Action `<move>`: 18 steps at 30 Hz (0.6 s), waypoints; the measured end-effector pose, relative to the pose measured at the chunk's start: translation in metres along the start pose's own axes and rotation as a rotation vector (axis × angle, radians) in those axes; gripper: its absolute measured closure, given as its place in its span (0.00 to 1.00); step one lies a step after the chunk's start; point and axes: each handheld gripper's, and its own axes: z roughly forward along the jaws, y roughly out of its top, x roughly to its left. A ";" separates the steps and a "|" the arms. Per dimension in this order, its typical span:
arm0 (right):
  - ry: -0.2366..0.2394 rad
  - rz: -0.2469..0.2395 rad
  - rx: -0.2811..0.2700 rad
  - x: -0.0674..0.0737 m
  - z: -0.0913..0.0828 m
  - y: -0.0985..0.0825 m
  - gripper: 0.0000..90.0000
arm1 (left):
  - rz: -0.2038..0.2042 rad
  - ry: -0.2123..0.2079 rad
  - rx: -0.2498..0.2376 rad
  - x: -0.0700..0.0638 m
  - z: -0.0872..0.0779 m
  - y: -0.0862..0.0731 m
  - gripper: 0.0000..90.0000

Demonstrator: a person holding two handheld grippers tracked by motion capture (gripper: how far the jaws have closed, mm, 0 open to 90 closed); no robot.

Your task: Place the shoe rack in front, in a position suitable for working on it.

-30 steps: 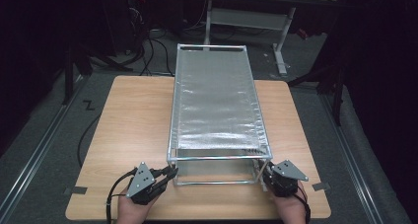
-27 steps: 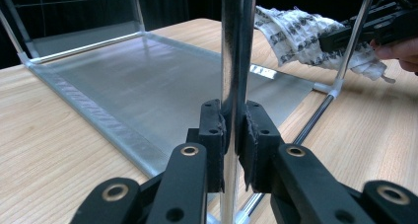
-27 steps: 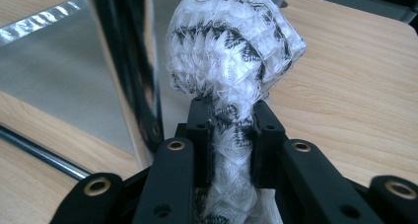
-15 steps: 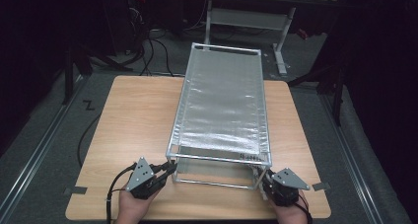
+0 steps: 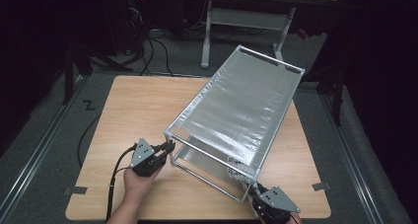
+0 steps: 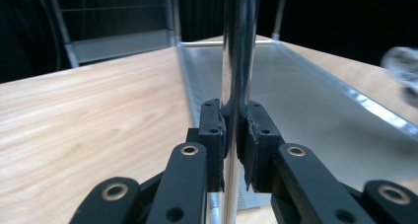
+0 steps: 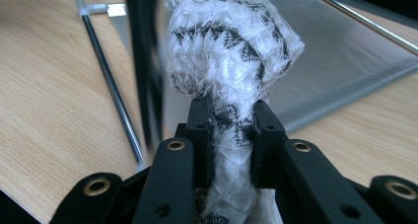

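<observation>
Seemingly the step in hand is swinging the metal shelf rack (image 5: 236,115) round on the worktop (image 5: 133,105). In the high view the rack lies skewed, its far end reaching past the worktop's back right edge and its near end close to the person's side. The left gripper (image 5: 165,148) sits at the rack's near left corner, and the right gripper (image 5: 256,193) at the rack's near right corner, with a scrap of patterned cloth (image 5: 235,173) just at that corner. Both of the rack's shelves look bare; nothing stands on either.

From the left gripper view, the left gripper (image 6: 236,135) has its jaws clamped on the rack's upright chrome post (image 6: 240,46), pads pressed to each side. Behind the post, the lower shelf (image 6: 296,95) runs away from the gripper, with nothing lying on it.

By the right gripper view, the right gripper (image 7: 231,135) has its jaws closed on a bundle of white-and-black woven cloth (image 7: 231,46), which bulges above the pads. A dark post (image 7: 145,61) stands blurred just left of the cloth, and the lower shelf (image 7: 345,56) lies beyond it, bare.

I judge the next move calls for both hands to work together: the left keeps its clamp on the post while the right pulls evenly, so the rack pivots without tipping or sliding off the worktop's back edge.
</observation>
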 end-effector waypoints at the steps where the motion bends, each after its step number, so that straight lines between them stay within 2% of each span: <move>1: -0.007 0.002 -0.003 0.000 -0.001 0.000 0.83 | -0.008 0.015 0.004 0.004 0.002 0.001 0.89; 3: -0.021 0.019 -0.005 -0.003 -0.004 -0.002 0.83 | -0.011 0.046 0.001 0.012 0.003 0.001 0.89; 8: -0.026 0.068 0.012 -0.015 -0.007 -0.009 0.83 | -0.055 0.116 0.013 0.030 0.001 -0.004 0.88; 11: -0.026 0.070 0.020 -0.018 -0.004 -0.011 0.82 | -0.070 0.124 0.023 0.032 -0.001 -0.007 0.83; 13: -0.020 0.069 0.030 -0.020 -0.001 -0.012 0.81 | -0.072 0.134 0.018 0.031 -0.005 -0.007 0.75; 18: 0.013 0.098 0.059 -0.025 0.012 -0.013 0.82 | -0.050 0.147 0.027 0.025 -0.018 -0.008 0.63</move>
